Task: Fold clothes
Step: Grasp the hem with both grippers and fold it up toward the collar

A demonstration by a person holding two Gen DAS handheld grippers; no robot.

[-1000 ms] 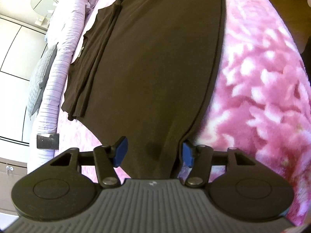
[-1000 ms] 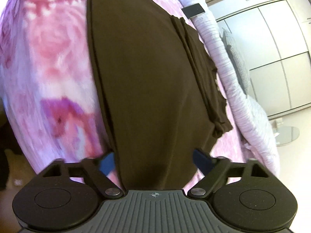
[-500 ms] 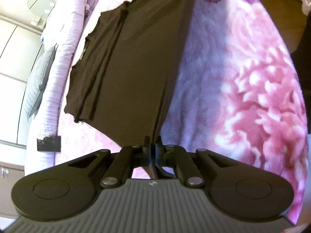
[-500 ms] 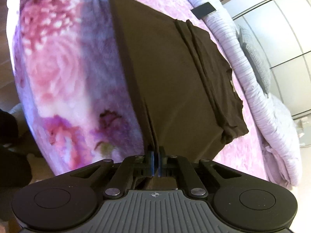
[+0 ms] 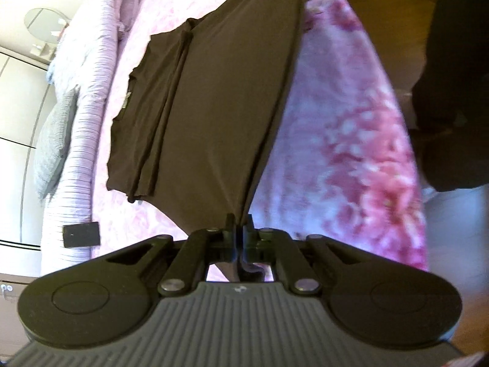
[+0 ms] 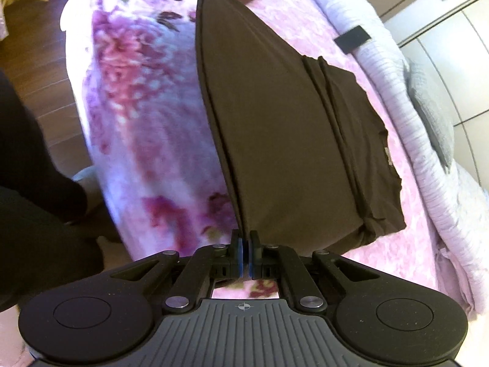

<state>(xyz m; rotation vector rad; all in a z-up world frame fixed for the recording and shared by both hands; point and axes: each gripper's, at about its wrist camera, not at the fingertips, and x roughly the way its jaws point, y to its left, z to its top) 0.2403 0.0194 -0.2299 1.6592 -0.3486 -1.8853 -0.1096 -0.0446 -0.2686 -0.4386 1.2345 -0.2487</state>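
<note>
A dark brown shirt (image 5: 214, 116) lies on a pink flowered blanket (image 5: 342, 159), with its sleeves folded in along the far side. My left gripper (image 5: 237, 223) is shut on one corner of the shirt's near hem and holds it lifted off the blanket. In the right wrist view the same shirt (image 6: 281, 128) stretches away from me, and my right gripper (image 6: 245, 241) is shut on the other hem corner, also raised. The hem edge runs taut between the two grippers.
A lilac ribbed bed edge (image 5: 79, 140) with a grey pillow (image 5: 55, 140) borders the far side; white wardrobe doors (image 6: 452, 42) stand behind. A black patch (image 5: 81, 231) sits on the bed edge. A dark-clothed person (image 5: 455, 85) stands at the near side over wood floor (image 6: 33, 46).
Both grippers went from open around the hem to shut on it, then lifted it. The near edge of the shirt has risen off the blanket and pulled taut.
</note>
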